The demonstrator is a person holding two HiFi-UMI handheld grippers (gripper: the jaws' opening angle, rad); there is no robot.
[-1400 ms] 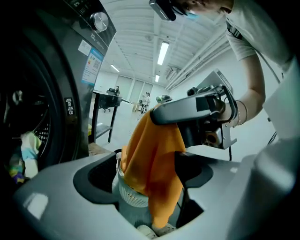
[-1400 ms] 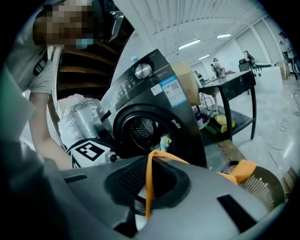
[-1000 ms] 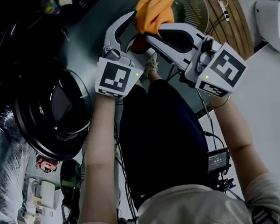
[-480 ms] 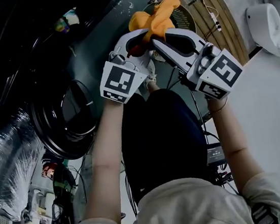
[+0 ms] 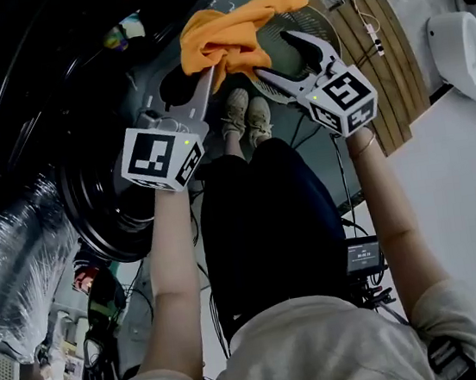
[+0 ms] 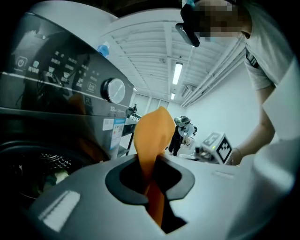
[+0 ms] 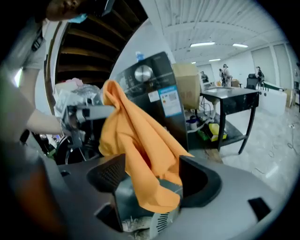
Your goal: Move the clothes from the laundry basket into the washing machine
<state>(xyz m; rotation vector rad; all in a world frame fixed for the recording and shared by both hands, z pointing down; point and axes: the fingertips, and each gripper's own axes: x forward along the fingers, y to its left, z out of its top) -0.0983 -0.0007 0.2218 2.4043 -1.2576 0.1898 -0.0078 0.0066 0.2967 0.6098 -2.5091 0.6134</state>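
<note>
The orange cloth (image 5: 230, 34) hides part of the laundry basket (image 5: 322, 19) in my head view. On the washing machine (image 6: 61, 89) the panel lettering is too small to read, and its drum (image 6: 33, 164) seems too dim to judge.

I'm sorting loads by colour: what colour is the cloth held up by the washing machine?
Plain orange, no pattern. The cloth shows best in the right gripper view.

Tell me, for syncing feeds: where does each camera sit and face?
Head view: on the head, facing down at the cloth, left gripper, right gripper, forearms, legs.
Left gripper view: on the left gripper, along jaws just closed on the cloth, toward the washer; torso right.
Right gripper view: on the right gripper, along jaws just opened around the cloth; arm left.
Shared: cloth, washer.
</note>
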